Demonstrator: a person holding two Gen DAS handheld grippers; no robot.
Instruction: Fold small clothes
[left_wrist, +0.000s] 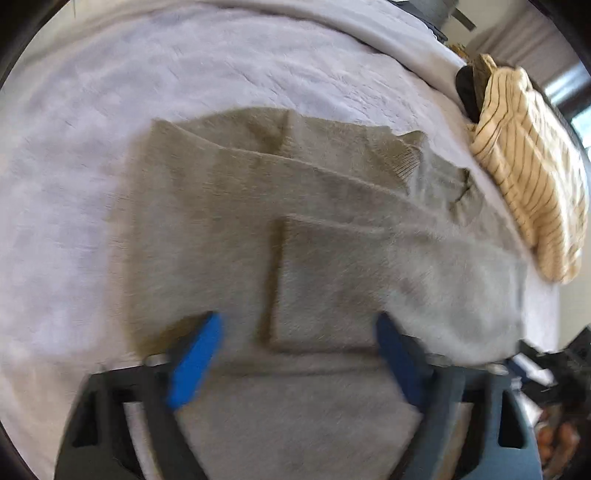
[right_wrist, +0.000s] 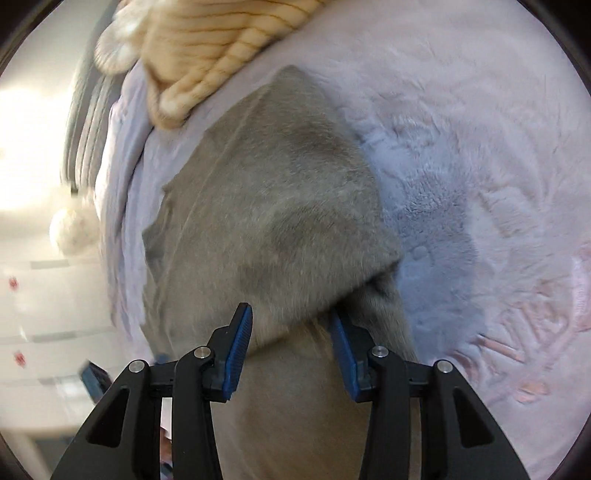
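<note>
A small grey-beige fleece garment with a patch pocket lies partly folded on a pale lilac plush blanket. My left gripper is open just above the garment, its blue pads on either side of the pocket. In the right wrist view the same garment bulges up in a fold, and my right gripper is open with its blue pads around the fold's lower edge, holding nothing.
A cream striped knit garment lies at the blanket's right edge, also at the top of the right wrist view. The blanket drops off at its left edge, with a white pompom beside it. Clutter sits beyond the bed's corner.
</note>
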